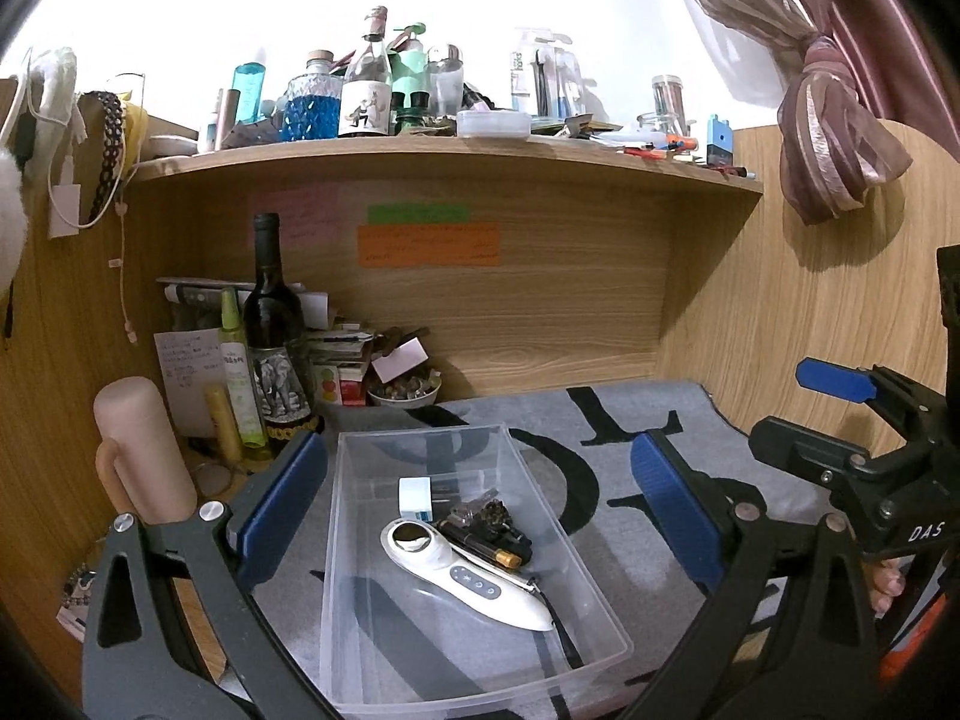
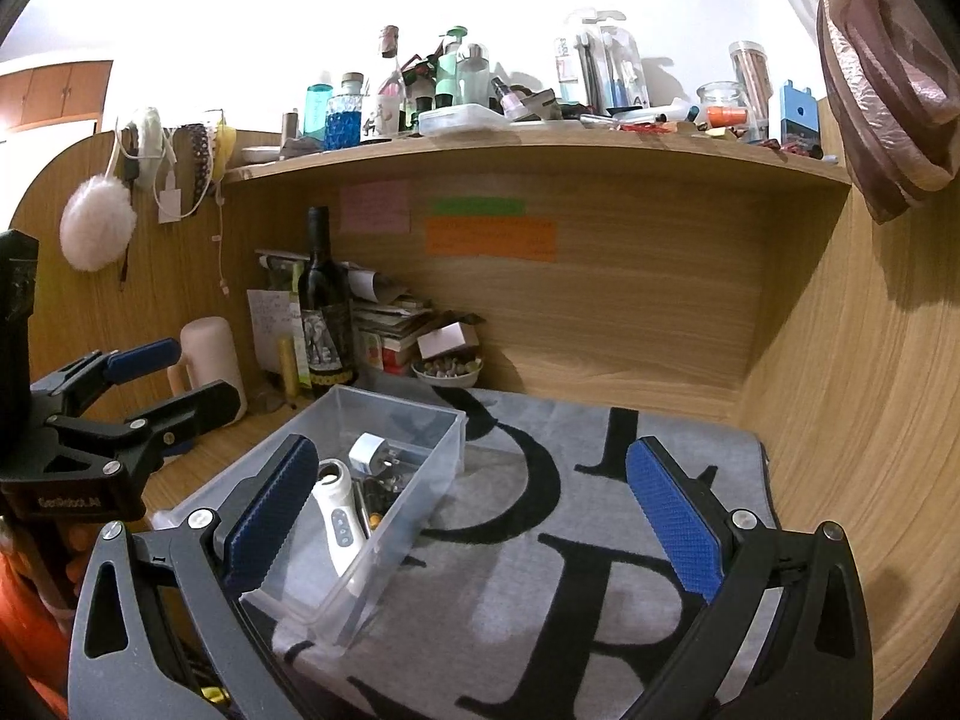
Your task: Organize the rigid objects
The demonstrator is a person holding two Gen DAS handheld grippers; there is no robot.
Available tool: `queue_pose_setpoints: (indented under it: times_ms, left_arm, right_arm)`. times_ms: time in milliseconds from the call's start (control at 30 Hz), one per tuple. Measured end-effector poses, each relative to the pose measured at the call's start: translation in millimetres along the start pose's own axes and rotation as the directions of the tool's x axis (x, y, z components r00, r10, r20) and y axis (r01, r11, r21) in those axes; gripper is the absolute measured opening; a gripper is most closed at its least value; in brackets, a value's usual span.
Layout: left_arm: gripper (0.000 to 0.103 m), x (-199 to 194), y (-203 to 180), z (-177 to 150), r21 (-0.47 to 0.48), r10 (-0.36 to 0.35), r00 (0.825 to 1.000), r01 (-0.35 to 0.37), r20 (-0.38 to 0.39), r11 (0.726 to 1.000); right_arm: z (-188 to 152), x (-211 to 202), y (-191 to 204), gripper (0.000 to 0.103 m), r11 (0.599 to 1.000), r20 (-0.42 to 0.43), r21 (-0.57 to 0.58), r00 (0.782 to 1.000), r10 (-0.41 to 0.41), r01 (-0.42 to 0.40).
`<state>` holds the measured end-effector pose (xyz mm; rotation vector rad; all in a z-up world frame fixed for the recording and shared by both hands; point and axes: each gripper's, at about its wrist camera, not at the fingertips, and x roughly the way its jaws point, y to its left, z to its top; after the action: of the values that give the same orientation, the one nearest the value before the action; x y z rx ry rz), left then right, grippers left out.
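- The left gripper [image 1: 474, 510] has its jaws spread wide with nothing between them; it hovers over the clear plastic box [image 1: 360, 540], framing its contents.
- The right gripper [image 2: 474, 516] is likewise wide apart and holds nothing; its jaws sit above the grey lettered mat [image 2: 570, 540], with the box just to their left.
- Inside the box lie a white handheld device [image 1: 465, 576], a small white plug adapter [image 1: 415, 498], a dark pen-like stick with a gold tip [image 1: 486, 549] and a dark tangle of small parts I cannot identify.
- The box sits on the mat, which covers the desk [image 2: 198, 480].
- Judging by this, the sorting looks largely done: several rigid items are gathered in the box and the mat around it shows no loose pieces.
- What may be left is unclear; the back-left corner holds a wine bottle [image 1: 273, 324], a pale cylinder [image 1: 141, 450] and a bowl of small stones [image 1: 405, 393], outside the box.
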<state>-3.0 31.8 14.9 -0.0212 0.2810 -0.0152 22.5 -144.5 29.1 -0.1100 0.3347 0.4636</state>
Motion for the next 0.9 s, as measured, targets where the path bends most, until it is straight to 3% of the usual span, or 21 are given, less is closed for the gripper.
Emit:
queue_pose_setpoints:
  times_ms: [900]
  left_arm:
    - [0.103, 7.5, -0.3, -2.6, -0.005, -0.011, 1.0, 0.011, -0.012, 1.0]
  right_arm:
    - [0.0, 5.7, 2.8, 0.103, 1.0, -0.017, 0.004, 1.0, -0.002, 0.002]
